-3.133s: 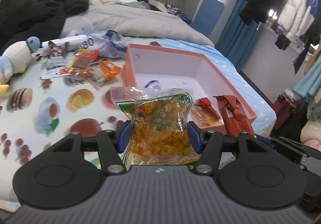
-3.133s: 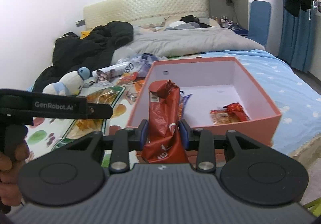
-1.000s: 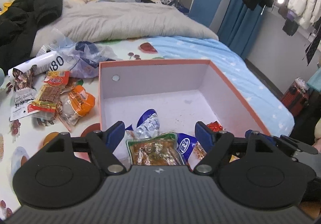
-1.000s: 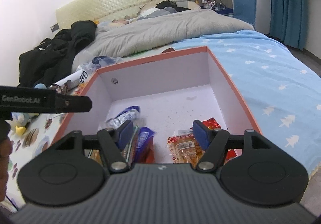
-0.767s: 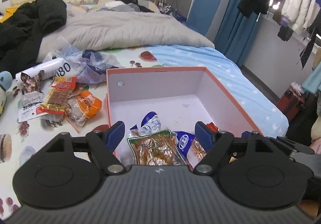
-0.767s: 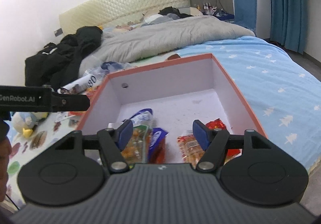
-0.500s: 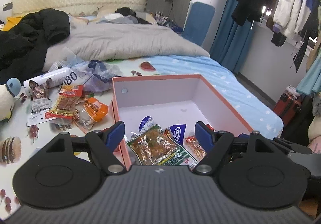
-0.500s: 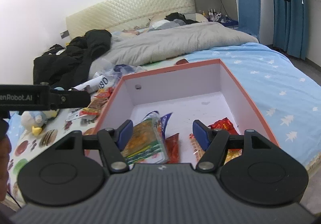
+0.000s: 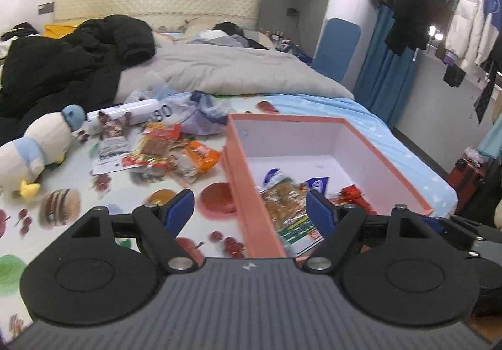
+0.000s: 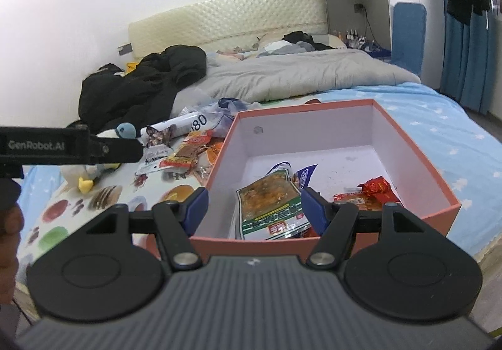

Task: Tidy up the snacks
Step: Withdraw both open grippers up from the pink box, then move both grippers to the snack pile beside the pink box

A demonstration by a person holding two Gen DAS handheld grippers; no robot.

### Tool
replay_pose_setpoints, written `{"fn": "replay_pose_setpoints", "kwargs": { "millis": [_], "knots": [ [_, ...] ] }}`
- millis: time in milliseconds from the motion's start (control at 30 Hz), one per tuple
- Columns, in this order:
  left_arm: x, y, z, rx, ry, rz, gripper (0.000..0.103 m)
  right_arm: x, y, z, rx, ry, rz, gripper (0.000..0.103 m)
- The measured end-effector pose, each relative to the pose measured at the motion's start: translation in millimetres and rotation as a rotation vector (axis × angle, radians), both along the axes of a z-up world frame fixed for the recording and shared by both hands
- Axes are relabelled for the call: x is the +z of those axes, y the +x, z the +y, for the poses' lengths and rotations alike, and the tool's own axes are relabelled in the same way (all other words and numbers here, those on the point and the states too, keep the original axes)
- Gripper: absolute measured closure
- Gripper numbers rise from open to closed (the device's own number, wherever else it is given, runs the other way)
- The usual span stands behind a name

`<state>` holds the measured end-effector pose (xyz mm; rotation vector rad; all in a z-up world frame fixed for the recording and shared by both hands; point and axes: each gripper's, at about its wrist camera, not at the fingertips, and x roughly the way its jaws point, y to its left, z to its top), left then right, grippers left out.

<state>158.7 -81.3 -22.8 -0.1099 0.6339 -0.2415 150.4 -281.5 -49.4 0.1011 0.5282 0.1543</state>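
An orange box (image 9: pixel 241 180) with a white inside stands on the bed; in the right wrist view its rim (image 10: pixel 417 146) is in front of me. Inside lie a green-edged bag of yellow snacks (image 10: pixel 269 202), a blue-and-white packet (image 10: pixel 306 176) and red packets (image 10: pixel 376 187). The yellow bag also shows in the left wrist view (image 9: pixel 285 199). Loose snack packets (image 9: pixel 169 149) lie in a heap left of the box. My left gripper (image 9: pixel 249 210) is open and empty over the box's near left wall. My right gripper (image 10: pixel 254 205) is open and empty above the box's near edge.
A plush penguin (image 9: pixel 34 143) lies at the left on the fruit-print sheet. A black coat (image 9: pixel 72 64) and grey duvet (image 9: pixel 226 71) lie behind. A white tube (image 9: pixel 138 108) and plastic bags sit behind the heap. The bed's edge drops off at the right.
Both grippers let go of their packets, the yellow bag and the red packet, into the box and have since drawn back and up. The left one has swung left toward the heap.
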Motion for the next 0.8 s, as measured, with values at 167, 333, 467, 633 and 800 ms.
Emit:
{"fn": "replay_pose_setpoints", "kwargs": {
  "millis": [167, 333, 467, 633, 800],
  "knots": [
    [-5, -7, 16, 0.032, -0.027, -0.001, 0.021, 1, -12, 9, 0.033, 0.006, -0.014, 0.036],
    [-7, -19, 23, 0.052, -0.022, -0.012, 0.021, 3, -21, 19, 0.060, 0.024, -0.038, 0.036],
    [-13, -34, 31, 0.078, -0.021, -0.005, 0.021, 0, -28, 29, 0.083, 0.040, -0.038, 0.036],
    [-30, -52, 38, 0.120, -0.024, 0.021, 0.021, -8, -41, 40, 0.068, 0.018, -0.046, 0.035],
    [-56, -59, 49, 0.164, -0.044, 0.077, 0.021, -19, -47, 46, 0.096, 0.022, -0.030, 0.036]
  ]
}}
